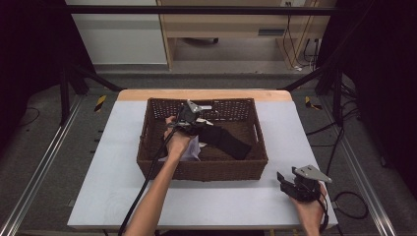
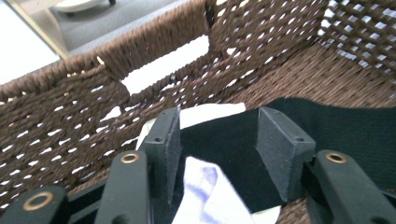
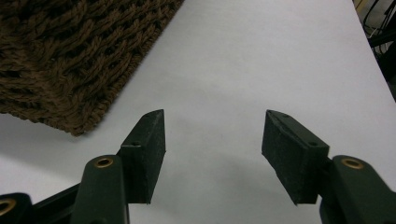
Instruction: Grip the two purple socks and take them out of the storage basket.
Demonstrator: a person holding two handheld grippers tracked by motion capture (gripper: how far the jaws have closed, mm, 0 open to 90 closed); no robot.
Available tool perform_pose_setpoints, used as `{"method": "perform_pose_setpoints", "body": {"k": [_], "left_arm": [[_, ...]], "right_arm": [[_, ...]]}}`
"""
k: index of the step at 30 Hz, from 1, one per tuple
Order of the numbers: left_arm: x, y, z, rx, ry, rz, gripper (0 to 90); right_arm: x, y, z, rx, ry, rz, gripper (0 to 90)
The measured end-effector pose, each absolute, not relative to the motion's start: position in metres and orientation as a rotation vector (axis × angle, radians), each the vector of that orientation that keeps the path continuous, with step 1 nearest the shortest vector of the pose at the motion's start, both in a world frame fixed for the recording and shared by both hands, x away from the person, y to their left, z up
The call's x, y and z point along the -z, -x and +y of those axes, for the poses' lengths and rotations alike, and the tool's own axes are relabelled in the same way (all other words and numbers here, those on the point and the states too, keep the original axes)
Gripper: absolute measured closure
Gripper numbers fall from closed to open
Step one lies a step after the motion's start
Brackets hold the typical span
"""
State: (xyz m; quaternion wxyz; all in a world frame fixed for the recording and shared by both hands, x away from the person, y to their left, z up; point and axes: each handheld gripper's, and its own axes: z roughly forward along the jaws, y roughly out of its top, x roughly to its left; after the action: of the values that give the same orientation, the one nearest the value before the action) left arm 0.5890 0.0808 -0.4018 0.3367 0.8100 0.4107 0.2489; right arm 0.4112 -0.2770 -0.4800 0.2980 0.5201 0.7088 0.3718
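One black cloth (image 2: 233, 154), soft and flat-woven like a sock, lies across the floor of a brown wicker basket (image 1: 147, 147) at the centre of the high view, over pale white cloth (image 2: 205, 196) with faint purple marks. The left gripper (image 2: 215, 140) straddles the black cloth, jaws apart, pads not yet pressing. Basket walls are open lattice weave. The right gripper (image 3: 212, 140) hovers open over the smooth grey table (image 3: 261, 56), holding nothing.
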Motion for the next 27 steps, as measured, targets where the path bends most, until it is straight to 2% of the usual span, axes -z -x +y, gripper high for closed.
{"method": "perform_pose_setpoints", "body": {"k": [1, 14, 21, 22, 25, 27], "left_arm": [[0.405, -0.591, 0.081, -0.607, -2.139, 1.107, 50.5], [0.415, -0.594, 0.080, -0.547, -2.249, 1.183, 53.5], [0.421, -0.597, 0.080, -0.452, -2.312, 1.243, 71.3], [0.421, -0.598, 0.081, -0.429, -2.315, 1.251, 71.3], [0.420, -0.598, 0.083, -0.376, -2.314, 1.264, 84.1], [0.418, -0.597, 0.084, -0.368, -2.302, 1.261, 84.9]], "right_arm": [[0.480, -0.412, -0.277, -0.986, -1.385, 1.881, 39.7], [0.480, -0.412, -0.273, -0.974, -1.368, 1.892, 39.3], [0.479, -0.412, -0.273, -0.978, -1.373, 1.891, 39.2], [0.479, -0.412, -0.273, -0.979, -1.376, 1.892, 39.1], [0.479, -0.412, -0.273, -0.976, -1.372, 1.893, 39.2], [0.479, -0.412, -0.273, -0.975, -1.368, 1.890, 39.1]]}}
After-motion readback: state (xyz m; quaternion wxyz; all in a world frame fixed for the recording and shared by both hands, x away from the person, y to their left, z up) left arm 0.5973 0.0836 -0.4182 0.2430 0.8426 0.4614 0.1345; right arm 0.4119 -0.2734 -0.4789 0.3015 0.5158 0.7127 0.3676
